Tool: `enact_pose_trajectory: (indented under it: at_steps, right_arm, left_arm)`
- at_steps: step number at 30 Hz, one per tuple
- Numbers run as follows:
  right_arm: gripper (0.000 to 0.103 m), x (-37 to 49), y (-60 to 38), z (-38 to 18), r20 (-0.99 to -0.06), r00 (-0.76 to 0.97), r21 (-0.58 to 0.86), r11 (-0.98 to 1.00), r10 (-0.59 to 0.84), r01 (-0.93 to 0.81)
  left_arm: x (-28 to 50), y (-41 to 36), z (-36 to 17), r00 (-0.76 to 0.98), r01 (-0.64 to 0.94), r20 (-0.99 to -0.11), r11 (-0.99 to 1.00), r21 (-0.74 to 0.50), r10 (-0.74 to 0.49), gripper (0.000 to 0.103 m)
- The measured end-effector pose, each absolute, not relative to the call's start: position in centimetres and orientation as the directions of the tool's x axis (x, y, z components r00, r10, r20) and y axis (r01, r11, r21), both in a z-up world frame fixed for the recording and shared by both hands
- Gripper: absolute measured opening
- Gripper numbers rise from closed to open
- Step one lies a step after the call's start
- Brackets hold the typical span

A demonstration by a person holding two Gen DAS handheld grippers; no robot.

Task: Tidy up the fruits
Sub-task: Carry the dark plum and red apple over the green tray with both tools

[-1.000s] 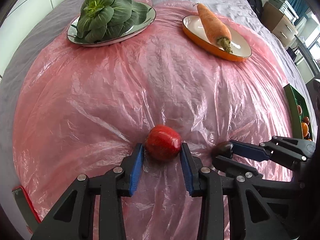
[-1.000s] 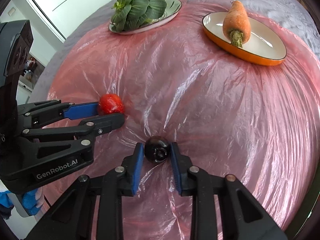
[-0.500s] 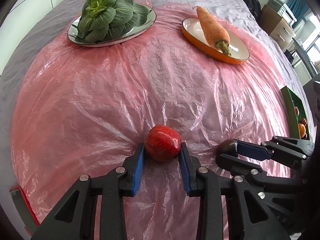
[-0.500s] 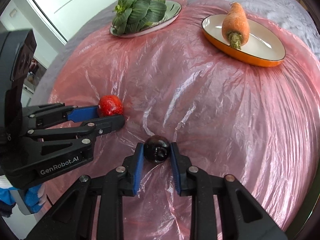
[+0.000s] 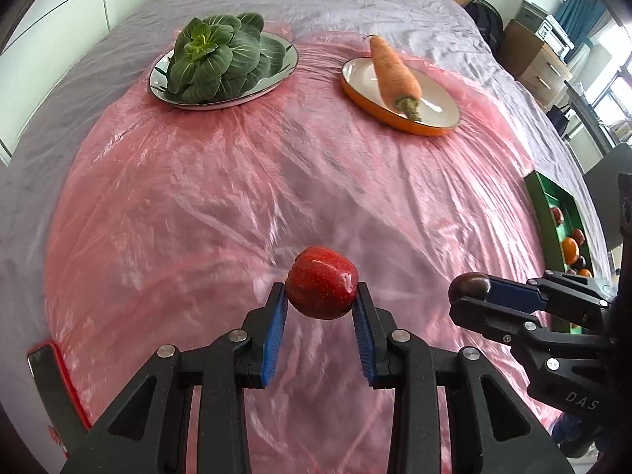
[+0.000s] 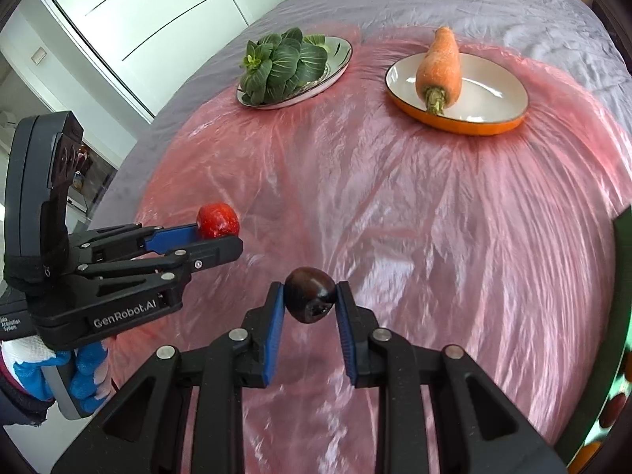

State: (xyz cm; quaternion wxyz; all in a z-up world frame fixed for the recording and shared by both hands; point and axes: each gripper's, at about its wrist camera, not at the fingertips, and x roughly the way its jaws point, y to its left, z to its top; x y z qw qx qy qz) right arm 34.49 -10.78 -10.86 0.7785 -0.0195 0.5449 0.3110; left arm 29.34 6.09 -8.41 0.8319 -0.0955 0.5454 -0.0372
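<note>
Left wrist view: we see the left hand-held gripper (image 5: pixel 320 304) closed on the red fruit (image 5: pixel 322 282), blue pads pressing its two flanks, nothing else touching it.
Right wrist view: we see the right hand-held gripper (image 6: pixel 309 301) closed on the dark fruit (image 6: pixel 310 294), pinched at its widest girth.
Where they are: both fruits hang in the grip, above the pink plastic sheet (image 5: pixel 245 181); we judge them clear of it, with the green tray (image 5: pixel 553 213) of fruit off to the right.
Red fruit, handling: glossy, firm-looking skin, so we judge it light, slippery and bruisable; our hold across the middle is the sensible one.
Dark fruit, handling: small, round and smooth; we reckon it could squirt out of a pinch set off-centre.
Red fruit, axis: nearly round, slightly wider than tall; its dimpled top faces up and away from the camera.
Dark fruit, axis: no real long axis; its rough, puckered end points down toward the camera.
Not ours to sort: the carrot (image 5: pixel 395 75) and the leafy greens (image 5: pixel 215 57) sit on their plates, far across the sheet.
</note>
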Motion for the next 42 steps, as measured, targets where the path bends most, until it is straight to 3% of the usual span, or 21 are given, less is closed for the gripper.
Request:
enact_pose_trajectory:
  at_steps: [20, 42]
  right_arm:
    - [0.044, 23.6, -19.3, -10.3, -0.888, 0.127, 0.360, 0.839, 0.443, -0.408]
    - [0.044, 15.4, -34.8, -9.5, -0.944, 0.117, 0.287, 0.944, 0.308, -0.165]
  left_arm:
    - [21.3, -1.9, -6.8, 0.312, 0.124, -0.924, 0.974, -0.188, -0.218, 0.029]
    - [17.0, -17.7, -5.8, 0.172, 0.472, -0.922, 0.851, -0.230, -0.345, 0.029]
